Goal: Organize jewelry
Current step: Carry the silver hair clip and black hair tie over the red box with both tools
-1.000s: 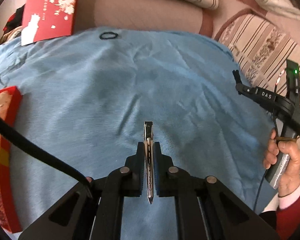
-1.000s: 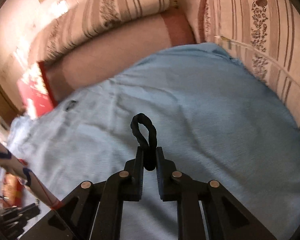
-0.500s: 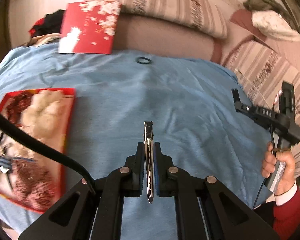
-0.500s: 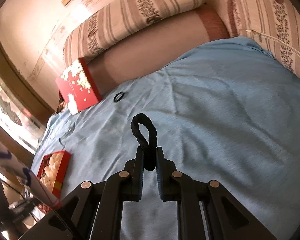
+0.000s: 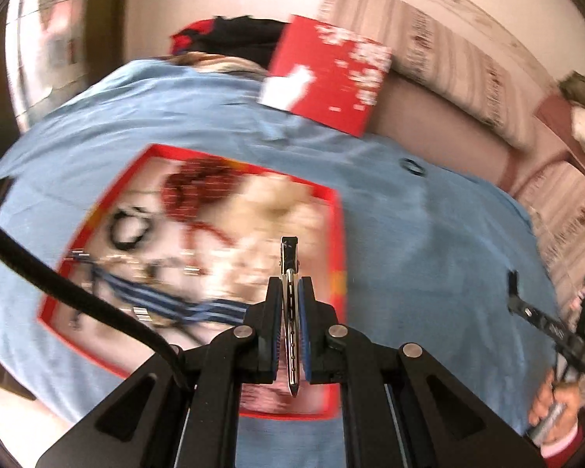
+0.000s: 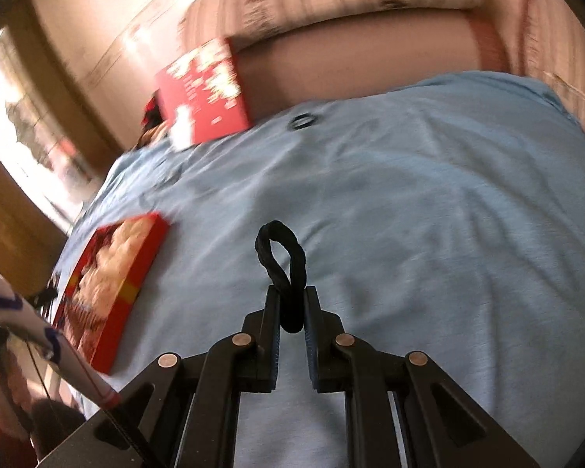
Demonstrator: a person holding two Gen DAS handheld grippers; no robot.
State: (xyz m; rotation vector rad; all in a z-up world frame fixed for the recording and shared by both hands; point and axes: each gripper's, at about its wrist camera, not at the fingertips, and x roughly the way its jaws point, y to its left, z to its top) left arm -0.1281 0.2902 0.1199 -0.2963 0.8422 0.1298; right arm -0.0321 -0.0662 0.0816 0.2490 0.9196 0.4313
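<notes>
Jewelry is lying blurred inside the open red box resting on the blue blanket: black rings and a blue striped band at its left side. The left claw is clamping a metal hair clip upright between its pads, hovering over the box's right part. A small black ring is sitting on the blanket near the red lid leaning behind. The right claw is gripping a black twisted hair tie, its loop sticking out above bare blanket, with the box off to the left.
</notes>
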